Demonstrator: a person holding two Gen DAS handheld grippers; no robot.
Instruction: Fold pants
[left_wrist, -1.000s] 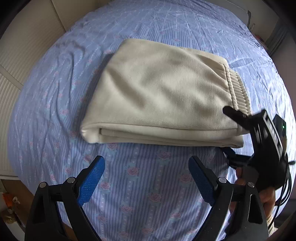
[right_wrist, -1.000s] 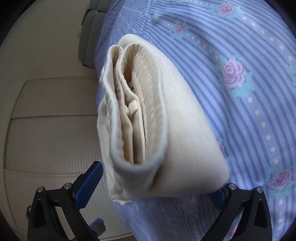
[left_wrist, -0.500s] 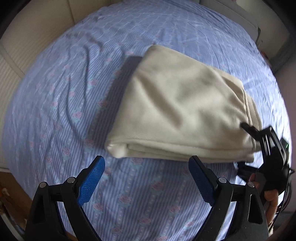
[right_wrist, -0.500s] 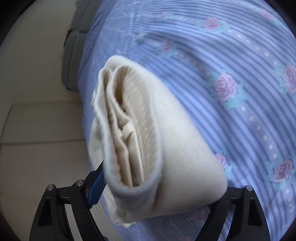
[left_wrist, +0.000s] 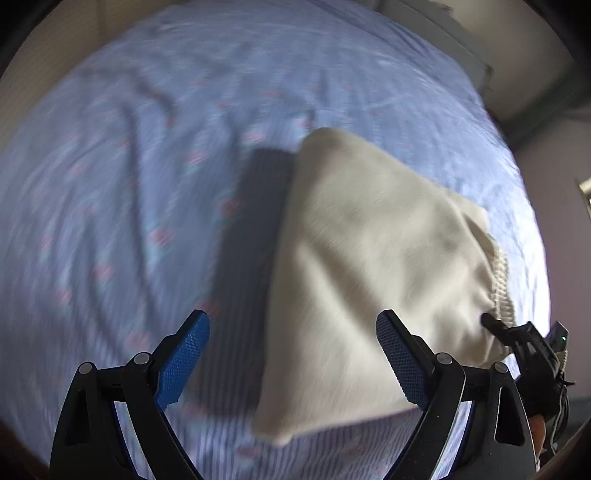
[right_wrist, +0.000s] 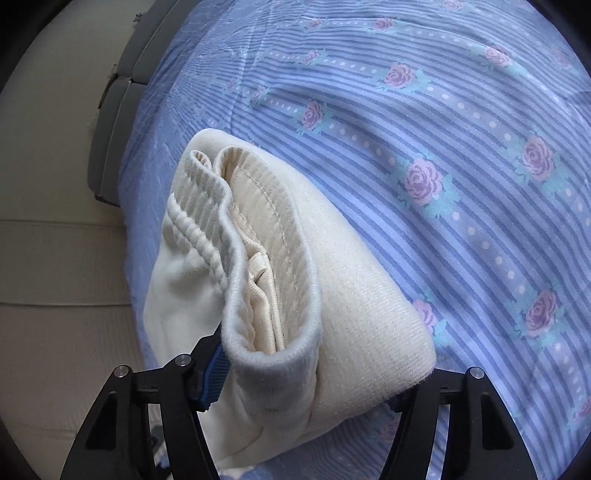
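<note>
The folded cream pants (left_wrist: 369, 266) hang tilted above the blue flowered bed sheet (left_wrist: 129, 184) and cast a dark shadow to their left. My right gripper (right_wrist: 306, 369) is shut on the waistband end of the pants (right_wrist: 288, 302); the ribbed waistband and inner layers face the right wrist camera. That gripper also shows at the right edge of the left wrist view (left_wrist: 517, 339), clamped at the waistband. My left gripper (left_wrist: 291, 362) is open and empty, just in front of the pants' lower folded edge.
The bed sheet (right_wrist: 443, 147) covers the whole bed. A grey mattress edge or headboard (right_wrist: 122, 92) and a beige wall panel (right_wrist: 55, 258) lie to the left in the right wrist view. The left wrist view is motion-blurred.
The right gripper closed on the waistband end and lifted the folded pants off the sheet. The pants swung toward the right and tilted in the left wrist view. The left gripper stayed open.
</note>
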